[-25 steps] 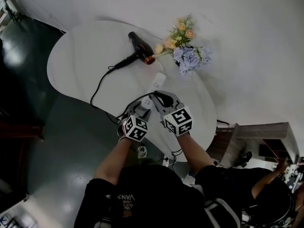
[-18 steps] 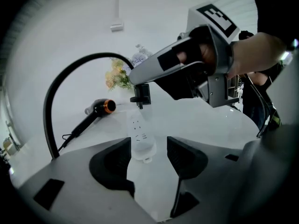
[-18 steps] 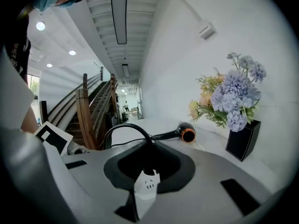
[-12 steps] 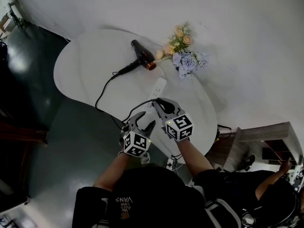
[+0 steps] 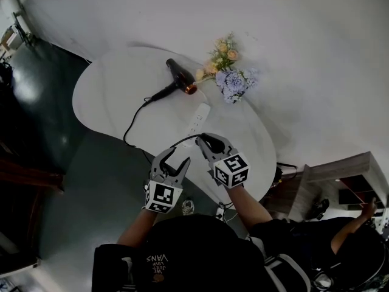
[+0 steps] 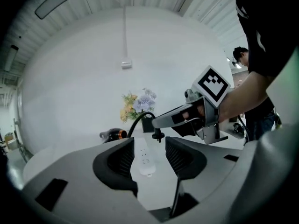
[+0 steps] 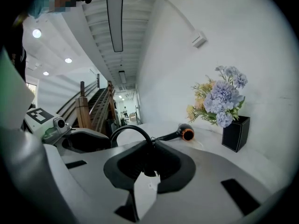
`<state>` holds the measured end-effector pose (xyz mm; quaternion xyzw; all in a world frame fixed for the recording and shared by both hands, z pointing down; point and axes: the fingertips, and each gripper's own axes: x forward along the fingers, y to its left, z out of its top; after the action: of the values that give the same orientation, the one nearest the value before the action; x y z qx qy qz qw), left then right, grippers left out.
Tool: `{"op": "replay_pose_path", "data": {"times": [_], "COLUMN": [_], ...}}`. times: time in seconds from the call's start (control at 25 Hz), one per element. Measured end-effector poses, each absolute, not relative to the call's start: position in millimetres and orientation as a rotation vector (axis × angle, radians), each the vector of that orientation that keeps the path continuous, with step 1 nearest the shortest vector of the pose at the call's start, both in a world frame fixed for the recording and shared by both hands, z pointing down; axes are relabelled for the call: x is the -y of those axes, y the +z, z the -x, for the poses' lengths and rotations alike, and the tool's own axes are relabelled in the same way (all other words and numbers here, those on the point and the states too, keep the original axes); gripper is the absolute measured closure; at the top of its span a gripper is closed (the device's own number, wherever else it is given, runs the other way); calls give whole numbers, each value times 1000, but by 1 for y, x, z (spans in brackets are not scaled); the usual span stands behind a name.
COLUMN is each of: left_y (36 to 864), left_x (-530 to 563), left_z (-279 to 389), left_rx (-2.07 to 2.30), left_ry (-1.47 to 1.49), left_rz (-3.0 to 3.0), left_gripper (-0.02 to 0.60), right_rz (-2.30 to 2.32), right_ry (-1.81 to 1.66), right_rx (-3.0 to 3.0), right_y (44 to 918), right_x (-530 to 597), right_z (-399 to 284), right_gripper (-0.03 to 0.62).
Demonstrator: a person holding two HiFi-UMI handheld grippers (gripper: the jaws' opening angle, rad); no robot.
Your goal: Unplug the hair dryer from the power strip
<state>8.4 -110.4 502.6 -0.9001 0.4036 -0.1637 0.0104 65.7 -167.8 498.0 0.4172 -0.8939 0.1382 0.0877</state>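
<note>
The black hair dryer (image 5: 181, 78) lies on the white table (image 5: 109, 90), its cable trailing off the front edge. The white power strip (image 5: 199, 117) lies mid-table. My right gripper (image 5: 205, 139) is shut on the black plug (image 6: 147, 124), which hangs above the power strip (image 6: 144, 157) with its prongs free in the air. In the right gripper view the plug (image 7: 148, 158) sits between the pads and the cable (image 7: 126, 130) arcs up to the left. My left gripper (image 5: 176, 158) hovers near the table's front edge, jaws closing slightly with nothing between them.
A black square vase (image 7: 236, 133) of blue and yellow flowers (image 5: 228, 72) stands behind the strip, to the right of the dryer. A white wall rises behind the table. Dark floor lies to the left, and a wooden unit (image 5: 340, 175) stands at the right.
The left gripper has risen off the power strip and drawn back toward me. The right gripper has carried the plug up and away from the strip.
</note>
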Motion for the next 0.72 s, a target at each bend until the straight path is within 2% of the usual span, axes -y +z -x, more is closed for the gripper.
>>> {"op": "replay_pose_path", "data": {"times": [0.2,0.72], "left_y": [464,418], "left_x": [104,106], "left_z": [13,80], "left_rx": [-1350,-1610], "left_ry": [-363,-216], "left_rz": [2773,2614], "left_gripper": [373,529], "right_rz": [-1269,-1312], "right_ry": [389,393], "right_rx": [2690,2744], "right_y": [478,451], "right_x": [159,137], "right_z": [-73,-80], "right_gripper": [528,528]}}
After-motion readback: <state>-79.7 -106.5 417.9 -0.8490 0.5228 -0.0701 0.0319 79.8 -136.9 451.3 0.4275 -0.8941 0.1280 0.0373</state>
